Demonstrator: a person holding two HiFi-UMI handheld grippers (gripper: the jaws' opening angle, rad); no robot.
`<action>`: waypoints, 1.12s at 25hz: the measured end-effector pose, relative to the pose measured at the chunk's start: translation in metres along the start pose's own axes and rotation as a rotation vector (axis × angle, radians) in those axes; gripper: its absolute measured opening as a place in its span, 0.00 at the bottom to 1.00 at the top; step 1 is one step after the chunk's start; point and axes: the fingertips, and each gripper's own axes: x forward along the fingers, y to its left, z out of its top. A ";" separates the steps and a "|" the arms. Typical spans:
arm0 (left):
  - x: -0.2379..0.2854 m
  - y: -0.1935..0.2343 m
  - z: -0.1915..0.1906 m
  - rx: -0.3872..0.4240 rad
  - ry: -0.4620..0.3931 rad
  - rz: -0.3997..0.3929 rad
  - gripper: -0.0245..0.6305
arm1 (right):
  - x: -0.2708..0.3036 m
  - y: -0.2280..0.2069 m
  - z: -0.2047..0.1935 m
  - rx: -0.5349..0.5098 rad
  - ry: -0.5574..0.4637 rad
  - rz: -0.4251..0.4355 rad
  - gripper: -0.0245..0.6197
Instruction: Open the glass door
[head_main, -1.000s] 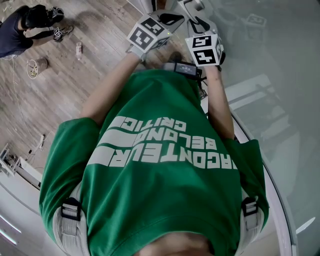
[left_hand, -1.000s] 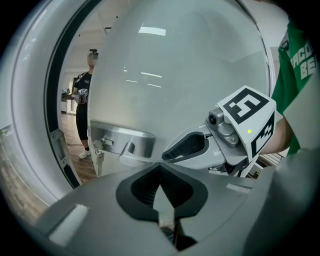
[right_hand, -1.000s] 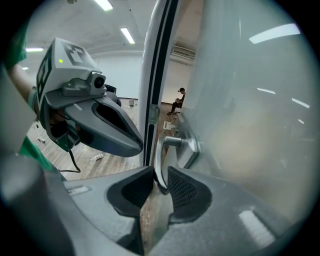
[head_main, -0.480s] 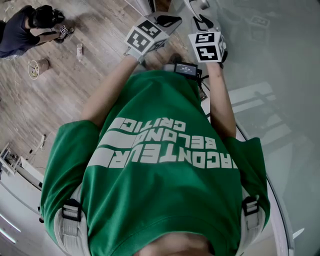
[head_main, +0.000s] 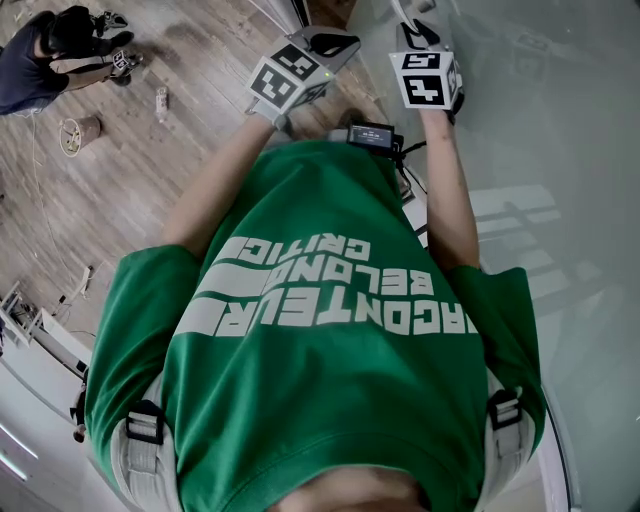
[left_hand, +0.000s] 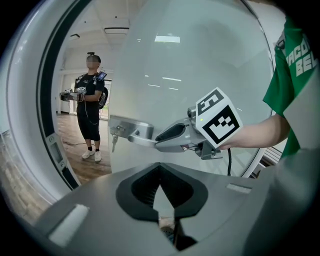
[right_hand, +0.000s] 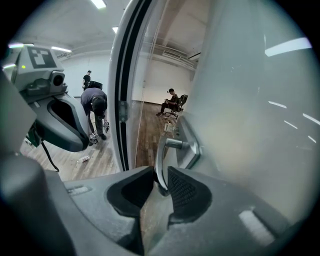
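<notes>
Slipping off is the main risk: the right claw (right_hand: 157, 187) pinches the handle (right_hand: 162, 160) near the lever's free end, and the metal looks smooth and rounded. A pull that is not in line with the pads could let it slide out. Twisting the claw while the lever turns could do the same, or wrench the latch. The left claw (left_hand: 161, 200) hovers just beside and below the right one, pressed together on nothing. If the door (right_hand: 250, 100) swings toward the person, that claw and the torso stand in its path, so a quick pull could knock glass against them. The door is a tall frosted pane, pale grey-green with ceiling lights reflected in it, to the person's right. Its edge lies close to a dark frame (right_hand: 125, 100). The handle sits on a brushed metal plate at that edge, with a key (left_hand: 114, 142) hanging under it. I cannot tell whether the latch is free.
</notes>
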 end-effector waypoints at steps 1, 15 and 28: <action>0.000 0.001 -0.001 0.000 0.000 0.006 0.06 | 0.002 -0.004 -0.001 0.002 -0.001 -0.005 0.16; 0.016 -0.027 -0.005 -0.013 -0.034 0.072 0.06 | 0.015 -0.071 -0.033 0.048 -0.026 -0.096 0.15; 0.021 -0.043 0.019 -0.076 -0.101 0.127 0.06 | 0.030 -0.138 -0.034 0.092 -0.033 -0.191 0.15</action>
